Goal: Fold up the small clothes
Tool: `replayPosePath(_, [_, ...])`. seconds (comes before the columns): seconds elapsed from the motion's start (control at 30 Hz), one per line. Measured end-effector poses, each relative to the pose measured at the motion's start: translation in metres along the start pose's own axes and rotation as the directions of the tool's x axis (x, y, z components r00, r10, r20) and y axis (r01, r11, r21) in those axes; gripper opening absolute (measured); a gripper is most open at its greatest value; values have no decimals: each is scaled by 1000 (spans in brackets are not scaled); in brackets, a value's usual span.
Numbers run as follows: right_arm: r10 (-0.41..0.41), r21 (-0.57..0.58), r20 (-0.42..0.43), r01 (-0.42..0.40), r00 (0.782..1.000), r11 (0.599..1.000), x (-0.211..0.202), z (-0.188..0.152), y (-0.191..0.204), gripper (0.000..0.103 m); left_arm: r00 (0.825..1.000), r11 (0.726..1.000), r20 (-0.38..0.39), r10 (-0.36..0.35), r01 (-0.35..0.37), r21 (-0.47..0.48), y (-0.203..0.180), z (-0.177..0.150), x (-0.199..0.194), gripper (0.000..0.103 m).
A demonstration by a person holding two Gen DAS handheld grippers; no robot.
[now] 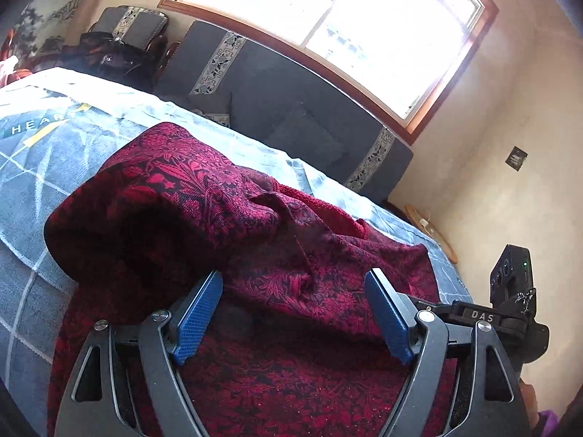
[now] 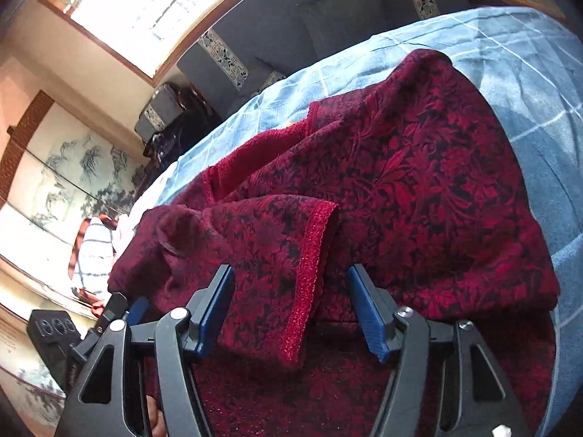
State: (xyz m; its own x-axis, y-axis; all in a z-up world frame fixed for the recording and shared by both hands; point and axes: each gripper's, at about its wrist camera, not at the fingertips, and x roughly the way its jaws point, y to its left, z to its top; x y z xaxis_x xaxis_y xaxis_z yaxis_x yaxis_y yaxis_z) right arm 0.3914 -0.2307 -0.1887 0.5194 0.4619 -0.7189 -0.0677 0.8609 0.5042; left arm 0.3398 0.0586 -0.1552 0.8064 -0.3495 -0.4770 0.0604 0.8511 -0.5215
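A: Left wrist view first. What shows?

B: The left gripper [image 1: 293, 313] hangs over a dark red patterned garment [image 1: 175, 196] heaped on a bed with a blue checked cover [image 1: 32, 160]. Its jaws stand released, wide apart, with cloth below and between the blue pads [image 1: 198, 318] but nothing pinched. The other gripper's black body shows at the right edge. A grey sofa [image 1: 284, 109] sits under a window [image 1: 328, 18].

A: And the right wrist view?

B: The right gripper [image 2: 289, 307] points down at the same garment [image 2: 419, 182]. A sleeve with a red knit hem [image 2: 309, 273] lies between its jaws, which are parted; neither pad presses the cloth. The garment is partly folded, the sleeve laid across its body on the blue cover [image 2: 539, 83].
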Motion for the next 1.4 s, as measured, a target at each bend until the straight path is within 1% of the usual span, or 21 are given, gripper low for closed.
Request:
replayPosePath(0.03, [-3,-12,-11,3,1000,1000,3,-2,2,7,999,1000,19,26,-26,10,-3,0,-3,80])
replayPosePath(0.07, [-1,-22,-6,1,1000,1000,2,-2,6,9,997,997,47,66,-67,27,-6,1,-9,80])
replayPosePath(0.1, [-9,-47,21,10,1000,999,-3,0,11,9,989,991,90,118,-123,52,-10,1,-18,81])
replayPosePath(0.13, [-28,-83,55,32,998,996,-10,3,16,8,976,981,143,167,-179,75,-14,1,-25,89])
replayPosePath(0.2, [-68,-123,125,84,990,989,-28,14,19,8,931,961,281,232,-265,83,-20,-2,-47,103])
replayPosePath(0.23, [-84,-130,152,104,985,986,-37,20,18,8,910,959,341,238,-276,68,-21,-5,-56,103])
replayPosePath(0.27, [-104,-139,173,129,979,982,-45,27,15,8,900,962,372,228,-266,55,-19,-7,-60,103])
replayPosePath(0.3, [-120,-143,185,148,975,979,-50,34,12,8,906,967,366,214,-249,51,-17,-8,-59,103])
replayPosePath(0.37, [-134,-127,184,158,974,979,-56,45,-1,8,933,964,278,229,-256,66,-14,-4,-45,103])
replayPosePath(0.43, [-165,-116,179,187,970,975,-56,50,-13,8,948,959,184,261,-277,66,-9,0,-29,103])
replayPosePath(0.47, [-176,-108,180,197,968,975,-55,50,-19,8,953,961,153,262,-273,54,-6,1,-23,103])
replayPosePath(0.57, [-174,-67,172,188,970,980,-47,45,-38,8,953,959,103,284,-283,-18,9,1,-13,103])
replayPosePath(0.63, [-191,-60,167,204,967,977,-37,39,-47,8,954,956,79,290,-285,-68,20,0,-10,103])
replayPosePath(0.77, [-188,-41,168,198,968,979,-22,28,-55,9,949,939,42,311,-300,-168,41,2,-5,103])
replayPosePath(0.87, [-170,-18,172,176,970,984,-22,28,-60,9,938,913,35,346,-327,-243,56,3,-7,103])
replayPosePath(0.97, [-184,2,157,186,970,983,-20,30,-65,9,931,885,16,364,-340,-319,71,1,-9,103])
replayPosePath(1.0, [-189,7,155,191,970,982,-19,31,-66,9,932,883,21,361,-335,-329,74,1,-9,103])
replayPosePath(1.1, [-194,7,147,195,970,981,-20,32,-65,9,906,862,9,423,-400,-313,70,0,-8,103])
replayPosePath(1.27, [-129,86,127,119,983,989,-24,34,-86,7,874,844,1,486,-469,-260,61,3,-5,103])
replayPosePath(1.33, [-114,104,122,102,986,989,-23,36,-91,7,867,842,9,499,-482,-243,57,4,-5,103])
replayPosePath(1.4, [-87,120,124,73,988,990,-24,36,-95,9,872,851,21,489,-472,-230,54,4,-6,103])
